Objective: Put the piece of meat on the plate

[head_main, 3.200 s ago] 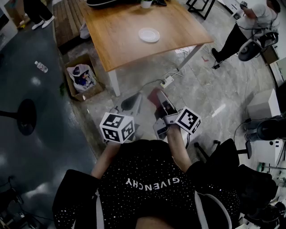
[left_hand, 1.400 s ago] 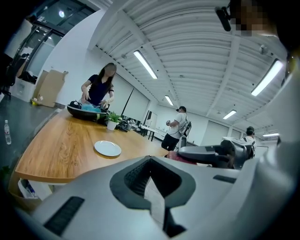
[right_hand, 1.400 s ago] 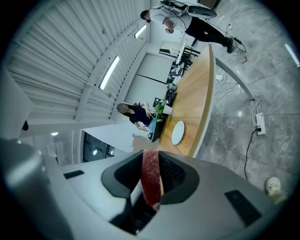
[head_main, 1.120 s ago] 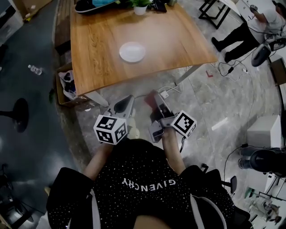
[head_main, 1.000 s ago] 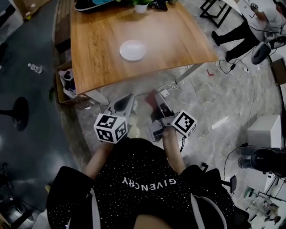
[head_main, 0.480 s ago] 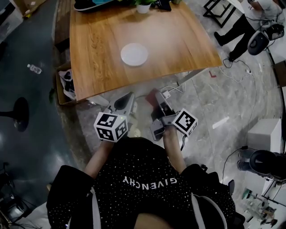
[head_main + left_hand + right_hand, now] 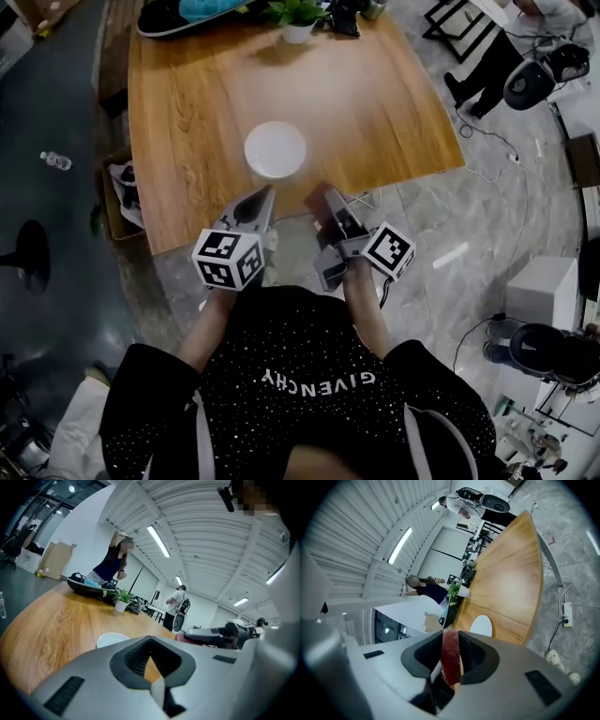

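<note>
The white plate (image 7: 275, 150) lies empty on the wooden table (image 7: 187, 122), near its front edge. My right gripper (image 7: 323, 202) is shut on a dark red piece of meat (image 7: 451, 660), which stands upright between the pads. It hangs at the table's near edge, just short and right of the plate (image 7: 482, 625). My left gripper (image 7: 255, 204) is beside it on the left, shut with nothing in it, its tips (image 7: 150, 641) pointing over the table toward the plate (image 7: 111, 639). The meat (image 7: 319, 197) shows as a reddish patch in the head view.
A potted plant (image 7: 298, 17) and a dark tray-like object (image 7: 187, 14) stand at the table's far edge. A cardboard box with bags (image 7: 120, 187) sits on the floor left of the table, cables and a power strip (image 7: 370, 199) lie under its right corner. A person (image 7: 506, 47) is at the far right.
Both grippers have moved forward to the table's near edge with the meat still held. The table and plate now sit closer and lower in the head view.
</note>
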The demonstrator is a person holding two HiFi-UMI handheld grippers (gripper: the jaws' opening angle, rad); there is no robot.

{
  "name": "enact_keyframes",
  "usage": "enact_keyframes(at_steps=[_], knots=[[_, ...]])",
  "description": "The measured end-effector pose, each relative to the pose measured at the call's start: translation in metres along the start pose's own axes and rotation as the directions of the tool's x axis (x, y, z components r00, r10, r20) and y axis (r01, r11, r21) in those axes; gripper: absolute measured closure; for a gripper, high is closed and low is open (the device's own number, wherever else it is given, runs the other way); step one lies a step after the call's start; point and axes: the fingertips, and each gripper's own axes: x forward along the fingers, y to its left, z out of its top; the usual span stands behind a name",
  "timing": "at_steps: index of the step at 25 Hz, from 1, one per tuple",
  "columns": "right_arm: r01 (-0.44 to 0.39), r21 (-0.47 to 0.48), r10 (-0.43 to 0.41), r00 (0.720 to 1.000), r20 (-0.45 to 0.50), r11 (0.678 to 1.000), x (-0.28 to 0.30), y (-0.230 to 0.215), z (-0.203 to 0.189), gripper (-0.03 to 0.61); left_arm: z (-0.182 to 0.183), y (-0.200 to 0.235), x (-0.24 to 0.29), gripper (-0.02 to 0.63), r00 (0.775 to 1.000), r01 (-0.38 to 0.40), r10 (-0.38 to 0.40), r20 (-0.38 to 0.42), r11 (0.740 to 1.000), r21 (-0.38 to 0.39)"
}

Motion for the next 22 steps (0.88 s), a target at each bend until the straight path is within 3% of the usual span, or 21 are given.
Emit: enact_keyframes(at_steps=[6,13,22], knots=[[0.05,0.03,-0.049,0.999,-0.022,0.998,0.062,-0.02,0.023,0.48,0.016,0.046,0.054,0.604,1.0,-0.001,0.0,-0.024,0.999,-0.053],[0.084,0.0,-0.084,0.996,-0.019,0.996,0.074,-0.023,0.028,0.48,0.018,0.071,0.074,0.604,1.0,0.001,-0.004,-0.025,0.994,-0.11],[0.116,0.013,-0.114,0.991,-0.067,0.993,0.094,-0.039,0.024,0.48,0.022,0.085,0.087,0.604,0.999,-0.033,0.031,-0.041,0.998,-0.06]])
